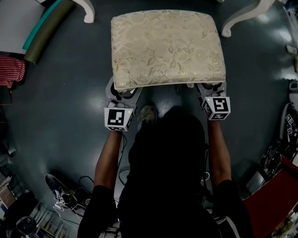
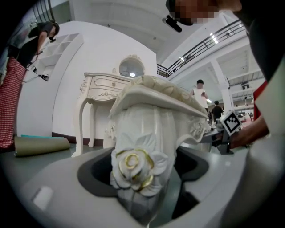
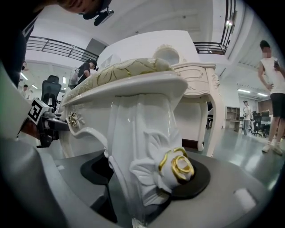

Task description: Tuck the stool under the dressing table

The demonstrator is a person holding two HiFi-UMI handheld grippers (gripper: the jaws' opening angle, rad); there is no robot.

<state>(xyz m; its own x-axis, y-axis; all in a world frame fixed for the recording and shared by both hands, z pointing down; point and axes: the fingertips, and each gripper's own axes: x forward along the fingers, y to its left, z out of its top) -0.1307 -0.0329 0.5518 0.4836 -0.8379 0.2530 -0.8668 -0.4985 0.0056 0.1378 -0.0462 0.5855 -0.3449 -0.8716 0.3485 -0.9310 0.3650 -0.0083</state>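
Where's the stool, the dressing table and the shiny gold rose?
stool [image 1: 167, 46]: head view, middle of its cushion.
dressing table [image 2: 106, 83]: left gripper view, its drawer front.
gold rose [image 3: 182, 166]: right gripper view, gold swirl on the stool's leg.

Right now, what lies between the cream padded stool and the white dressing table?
Only bare dark grey floor separates stool from table legs, per the head view.

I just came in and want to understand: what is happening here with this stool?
A person holds two grippers. The left gripper has the left near leg of the stool between its jaws, the right gripper the right near leg. Whether they press is unclear. The dressing table stands ahead; the stool is not yet under it.
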